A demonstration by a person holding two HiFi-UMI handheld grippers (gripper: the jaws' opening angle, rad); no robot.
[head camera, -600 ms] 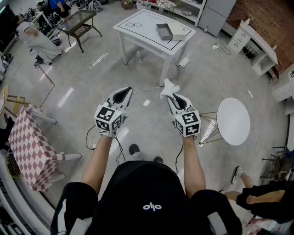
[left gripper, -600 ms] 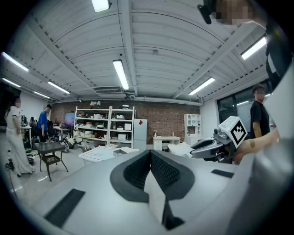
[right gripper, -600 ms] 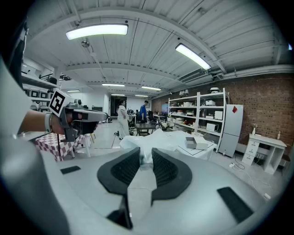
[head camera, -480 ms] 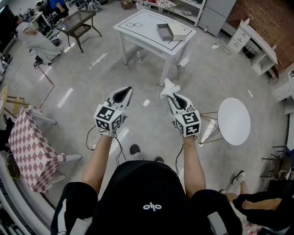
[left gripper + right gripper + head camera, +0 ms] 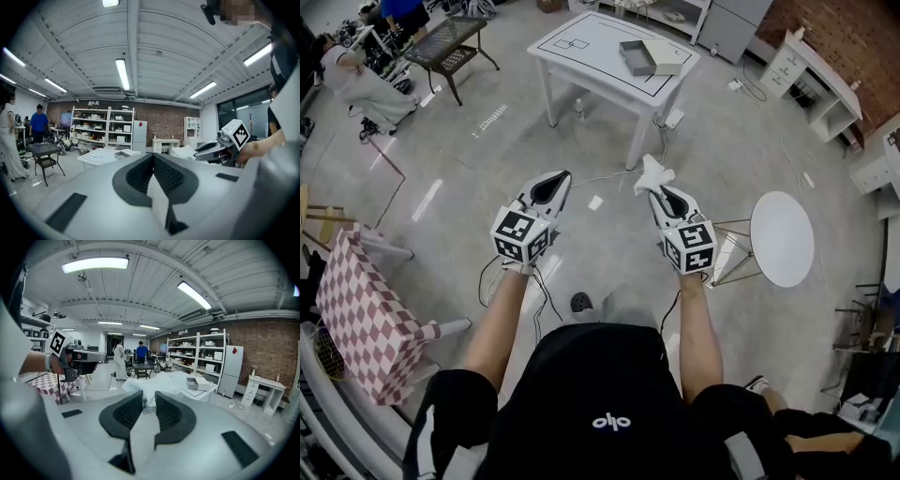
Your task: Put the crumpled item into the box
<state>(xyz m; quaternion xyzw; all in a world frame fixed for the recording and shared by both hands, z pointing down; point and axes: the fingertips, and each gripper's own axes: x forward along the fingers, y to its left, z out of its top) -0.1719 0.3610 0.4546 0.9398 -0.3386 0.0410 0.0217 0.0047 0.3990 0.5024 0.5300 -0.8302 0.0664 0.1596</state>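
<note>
The crumpled white item (image 5: 652, 174) is pinched between the jaws of the right gripper (image 5: 660, 190), in the air above the floor. The grasp is done; I judge that the carrying and the drop are left. The grey box (image 5: 634, 59) stands open on the white counter (image 5: 581, 58), well apart, with its lid (image 5: 667, 59) beside it. It looks empty. The left gripper (image 5: 551, 187) is closed on nothing.
</note>
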